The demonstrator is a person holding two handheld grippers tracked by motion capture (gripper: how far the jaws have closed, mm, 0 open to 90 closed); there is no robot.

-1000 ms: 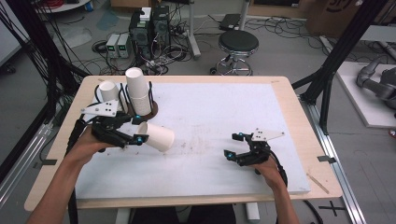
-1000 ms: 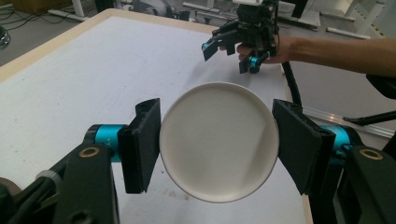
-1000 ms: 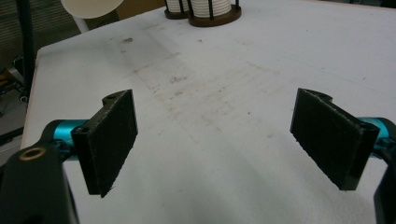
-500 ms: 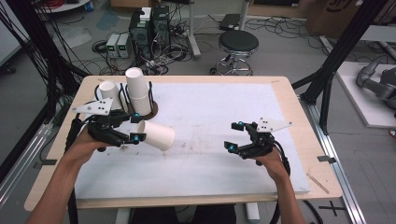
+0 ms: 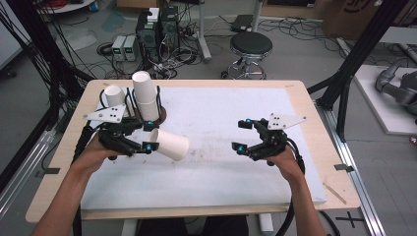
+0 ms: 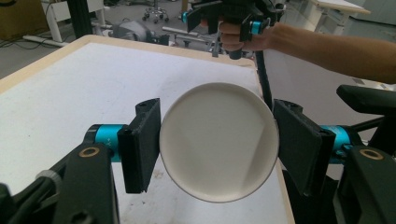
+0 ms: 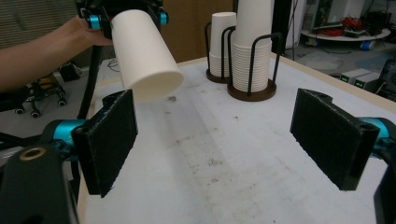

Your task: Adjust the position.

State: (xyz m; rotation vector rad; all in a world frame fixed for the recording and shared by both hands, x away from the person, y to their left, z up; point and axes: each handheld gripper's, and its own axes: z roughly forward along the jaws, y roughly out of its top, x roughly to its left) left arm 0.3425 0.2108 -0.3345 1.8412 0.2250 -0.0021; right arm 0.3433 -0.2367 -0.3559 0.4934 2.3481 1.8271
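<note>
A white paper cup [image 5: 169, 144] lies on its side in the air above the white mat, with my left gripper [image 5: 147, 135] shut on its rim end. In the left gripper view I look into the cup's open mouth [image 6: 219, 154], with a black pad pressed against each side. My right gripper [image 5: 243, 133] hovers over the right half of the mat, open and holding nothing. From the right gripper view the held cup [image 7: 144, 56] hangs ahead at upper left, its base pointing my way, beyond the wide-apart jaws of that gripper [image 7: 215, 140].
Two stacks of white cups stand in black wire holders at the table's back left, a tall one [image 5: 145, 101] and a shorter one [image 5: 114, 96]. The white mat [image 5: 221, 108] covers most of the wooden table [image 5: 314, 128]. A stool [image 5: 251, 46] and cabling lie beyond the far edge.
The right gripper has lifted off the mat and drifted slightly toward the middle, staying open. The left gripper and its cup have stayed where they were.
</note>
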